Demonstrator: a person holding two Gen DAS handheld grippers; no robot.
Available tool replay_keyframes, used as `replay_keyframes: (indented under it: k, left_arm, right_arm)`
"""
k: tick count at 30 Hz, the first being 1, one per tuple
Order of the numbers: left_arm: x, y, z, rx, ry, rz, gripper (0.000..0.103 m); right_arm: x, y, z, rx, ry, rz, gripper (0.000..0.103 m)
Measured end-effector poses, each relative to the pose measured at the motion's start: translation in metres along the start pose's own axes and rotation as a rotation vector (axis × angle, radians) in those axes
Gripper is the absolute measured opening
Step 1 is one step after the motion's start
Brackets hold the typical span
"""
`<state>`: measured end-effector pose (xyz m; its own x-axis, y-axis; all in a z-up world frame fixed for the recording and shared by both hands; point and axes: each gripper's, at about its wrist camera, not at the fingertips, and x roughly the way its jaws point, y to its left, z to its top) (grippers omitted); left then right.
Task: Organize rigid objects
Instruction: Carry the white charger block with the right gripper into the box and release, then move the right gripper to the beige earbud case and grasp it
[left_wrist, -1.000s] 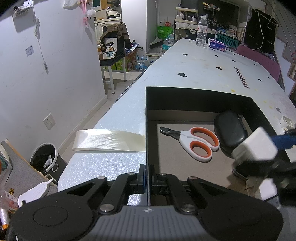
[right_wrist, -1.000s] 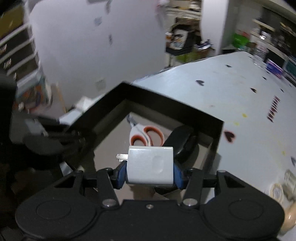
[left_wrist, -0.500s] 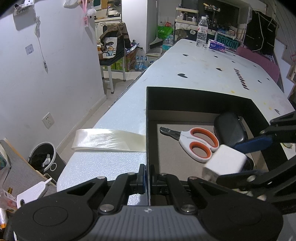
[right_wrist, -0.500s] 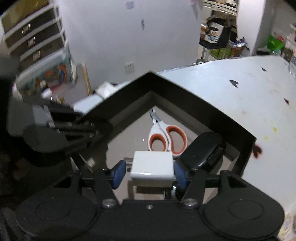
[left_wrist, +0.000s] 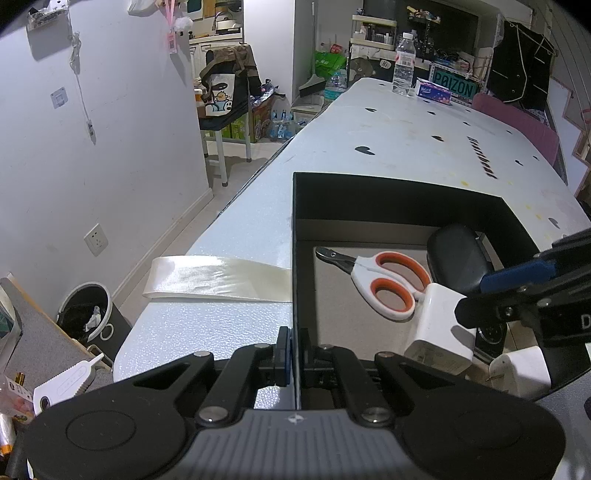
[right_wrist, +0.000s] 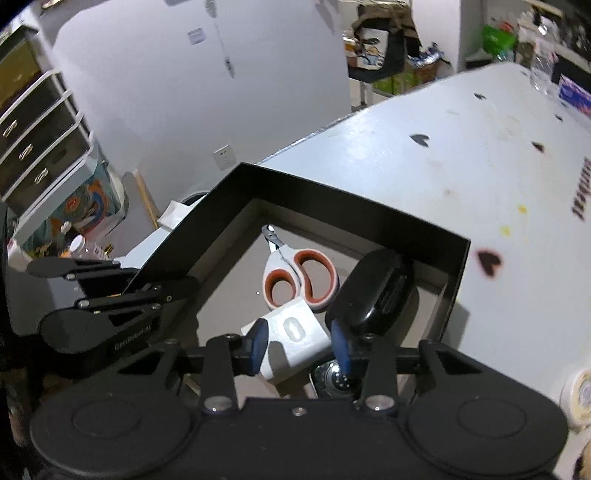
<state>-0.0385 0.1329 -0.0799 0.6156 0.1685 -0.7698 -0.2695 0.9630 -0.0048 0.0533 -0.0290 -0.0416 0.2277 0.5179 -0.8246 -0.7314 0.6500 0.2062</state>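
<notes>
Placing step. The right gripper (right_wrist: 298, 347) hangs low inside the black box (left_wrist: 369, 192), its blue pads (right_wrist: 258, 341) flanking the white charger (right_wrist: 295, 334), which sits tilted on the box floor. Its jaws have just been closing, yet a gap shows on both sides of the charger, so it reads as let go rather than clasped. The left gripper (left_wrist: 293, 349) is clenched on the box's near wall and steadies it.

The charger lies touching the handles of the scissors (left_wrist: 388, 284) and just beside the black case (left_wrist: 458, 258). A round dark item (right_wrist: 334, 380) lies under the right jaw; what it is cannot be told. A second white plug (left_wrist: 521, 371) lies at the lower right of the left view.

Judged next move: lift the right gripper straight up, clear of the charger and the walls, then reach for another loose thing on the table (left_wrist: 424, 147).

Room: the box's right half is crowded; its left floor is bare. The walls stand tall around the gripper, so sideways travel is barred until it rises above the rim. A tape strip (left_wrist: 218, 277) runs from the box's left wall across the table.
</notes>
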Motion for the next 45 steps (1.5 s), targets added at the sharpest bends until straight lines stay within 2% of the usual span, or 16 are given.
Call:
replay_keyframes:
  k: [4,12,26,35,45]
  left_arm:
    - [0.0,0.0,0.0,-0.001,0.0,0.0,0.003]
    - [0.0,0.0,0.0,0.0,0.0,0.0,0.003]
    - [0.0,0.001,0.0,-0.001,0.0,0.001,0.002]
    - [-0.001,0.003,0.0,-0.004,-0.002,0.013,0.002]
    - [0.0,0.0,0.001,-0.017,0.004,0.028,0.002]
  right_arm:
    - [-0.016,-0.001,-0.004,0.057,-0.03,0.002,0.043]
    - [-0.058,0.007,-0.019,0.092,-0.11,-0.105,0.067]
    - [-0.09,0.01,-0.054,0.17,-0.231,-0.198,0.098]
    - [-0.087,0.008,-0.058,0.196,-0.253,-0.251,0.1]
    - [-0.087,0.001,-0.062,0.21,-0.266,-0.257,0.1]
